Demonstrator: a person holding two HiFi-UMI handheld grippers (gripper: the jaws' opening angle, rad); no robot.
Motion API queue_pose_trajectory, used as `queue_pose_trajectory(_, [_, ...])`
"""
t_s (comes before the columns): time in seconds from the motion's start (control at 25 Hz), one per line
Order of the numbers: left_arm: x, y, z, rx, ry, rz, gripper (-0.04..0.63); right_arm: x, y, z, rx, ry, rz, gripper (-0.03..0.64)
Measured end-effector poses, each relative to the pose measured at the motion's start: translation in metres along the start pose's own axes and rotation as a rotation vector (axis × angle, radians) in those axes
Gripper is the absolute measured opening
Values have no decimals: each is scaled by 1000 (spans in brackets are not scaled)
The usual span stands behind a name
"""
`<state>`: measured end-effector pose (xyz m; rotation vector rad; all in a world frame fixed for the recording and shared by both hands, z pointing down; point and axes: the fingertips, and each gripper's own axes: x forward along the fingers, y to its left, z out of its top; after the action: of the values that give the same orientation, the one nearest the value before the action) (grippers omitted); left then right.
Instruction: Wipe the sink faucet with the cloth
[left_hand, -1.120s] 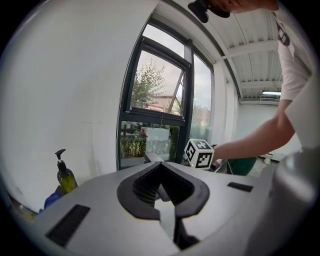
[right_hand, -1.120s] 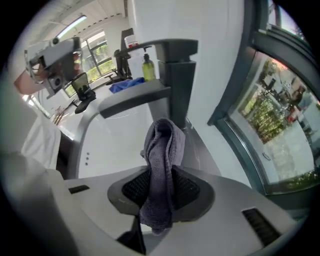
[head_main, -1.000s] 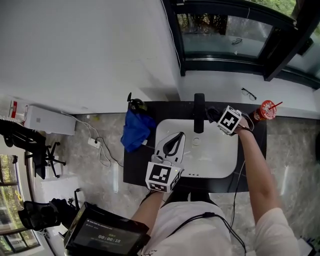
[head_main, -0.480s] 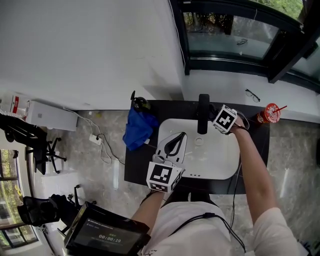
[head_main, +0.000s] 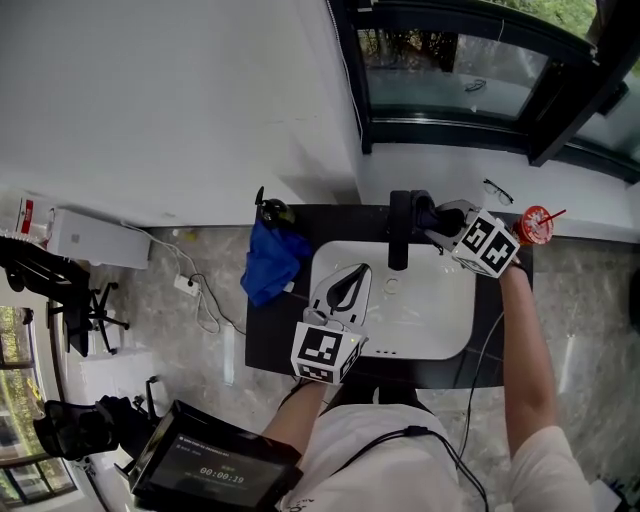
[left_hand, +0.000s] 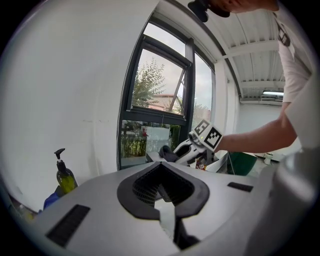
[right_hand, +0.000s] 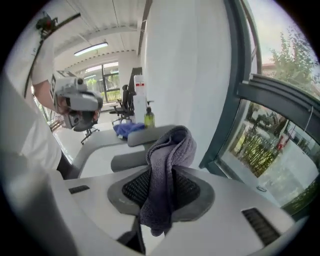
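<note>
Right gripper (head_main: 436, 220) has swung since a sec ago: its marker cube sat just right of the faucet (head_main: 398, 235) then and is now further toward the frame's right edge, w/ the nose aimed left at the faucet's upper end. Left gripper (head_main: 350, 280) hasn't budged, parked over the sink (head_main: 450, 320) at lower centre.

Right tongs pinch the cloth (right_hand: 167, 175), a dark grey towel that bunches above the pads and hangs out below them. In the head view the cloth sits at upper centre, right beside the faucet top; touching or a hair off can't be told. Left tongs look pressed together at the tips, nothing btw them.

Step in hand, prob: bringing the cloth onto the faucet's top for a wipe, so the task looks early or mid, not finished. Next move calls for laying the bunched end on the metal and dragging it along the spout w/ the pinch kept firm, since a loose hold would shed the towel into the basin.

Containers: the sink shows white and bare round the drain, nothing lying in it. Soap bottle (left_hand: 65, 175), at lower left in the left gripper view, holds yellow-green liquid. Red cup (head_main: 530, 222) at right has lid and straw; contents unseen.
</note>
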<state>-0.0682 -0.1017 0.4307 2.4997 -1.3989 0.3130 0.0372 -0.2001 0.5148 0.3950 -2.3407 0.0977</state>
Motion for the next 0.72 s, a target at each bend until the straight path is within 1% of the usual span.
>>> queue_pose_trajectory(0.12, [-1, -1, 1, 2, -3, 0, -6, -28, -12, 25, 88, -165, -14, 106])
queue_pose_trajectory(0.16, [-1, -2, 2, 3, -4, -1, -6, -33, -20, 27, 126, -198, -32, 106])
queue_pose_trajectory(0.2, [-1, -2, 3, 4, -6, -2, -6, -35, -28, 24, 160, -202, -57, 106])
queue_pose_trajectory(0.24, [-1, -2, 4, 4, -7, -2, -6, -32, -35, 14, 181, -169, -85, 107])
queue_pose_trajectory(0.32, [-2, -2, 5, 4, -11, 1, -6, -14, -40, -18, 174, -14, -125, 106])
queue_pose_trajectory(0.36, [-3, -2, 4, 4, -12, 2, -6, -2, -38, -35, 162, 71, -128, 106])
queue_pose_trajectory(0.4, [-3, -2, 4, 3, -11, 3, -6, 9, -33, -49, 162, 134, -121, 107])
queue_pose_trajectory(0.52, [-4, -1, 1, -1, -8, 6, -6, 36, -20, -76, 225, 214, -94, 107])
queue_pose_trajectory(0.56, [-4, -1, 0, -2, -6, 7, -6, 43, -16, -83, 225, 246, -92, 107])
queue_pose_trajectory(0.64, [-5, -1, -1, -1, -2, 7, -6, 57, -7, -93, 180, 318, -78, 107])
queue_pose_trajectory(0.72, [-6, -1, -1, 1, 0, 9, -6, 70, 3, -96, 133, 357, -46, 106])
